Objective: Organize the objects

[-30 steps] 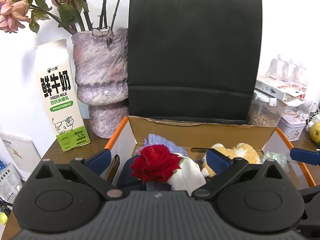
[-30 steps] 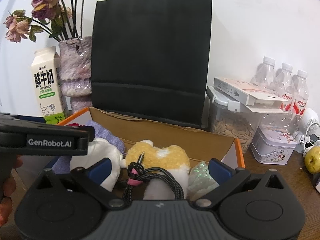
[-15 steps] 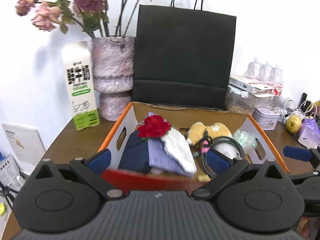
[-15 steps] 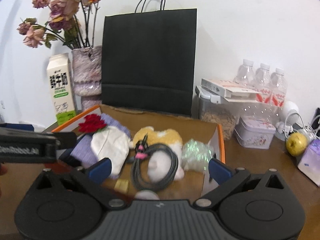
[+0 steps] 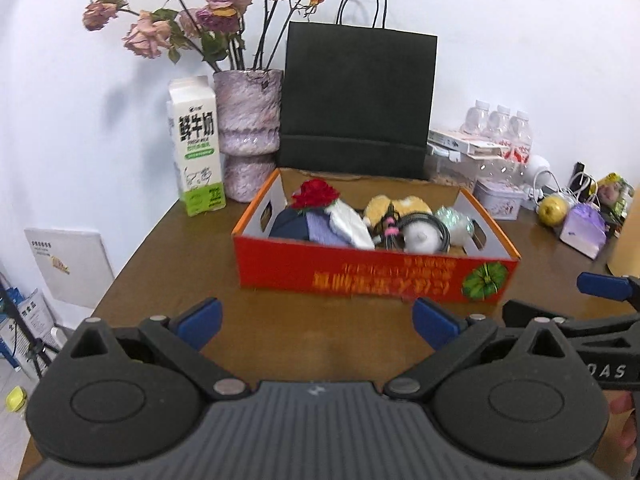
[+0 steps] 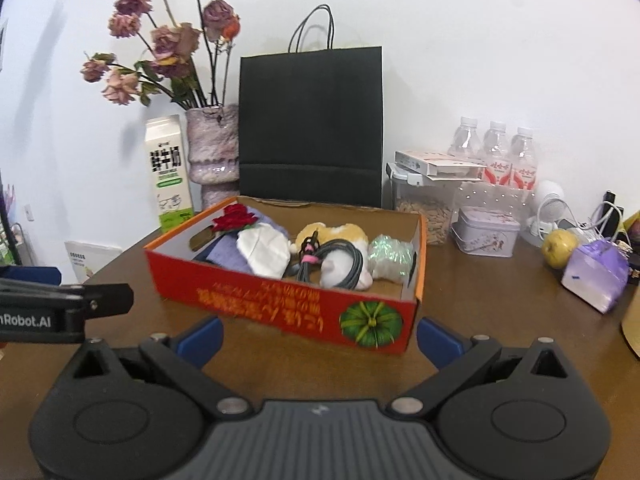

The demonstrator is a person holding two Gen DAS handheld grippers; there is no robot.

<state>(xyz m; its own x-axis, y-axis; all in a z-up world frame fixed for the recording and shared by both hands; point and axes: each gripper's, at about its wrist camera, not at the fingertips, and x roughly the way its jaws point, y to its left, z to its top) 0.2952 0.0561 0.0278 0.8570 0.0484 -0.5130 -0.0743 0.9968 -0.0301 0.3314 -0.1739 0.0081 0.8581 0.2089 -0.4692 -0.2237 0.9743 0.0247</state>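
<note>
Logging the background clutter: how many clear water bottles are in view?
3 water bottles, side by side against the wall, behind the clear container. Others may be hidden behind them.

A red-fronted cardboard box [image 6: 304,312] sits upright on the table, holding a red rose [image 6: 234,217], a coiled black cable [image 6: 340,260] and a plush toy [image 6: 334,234].
</note>
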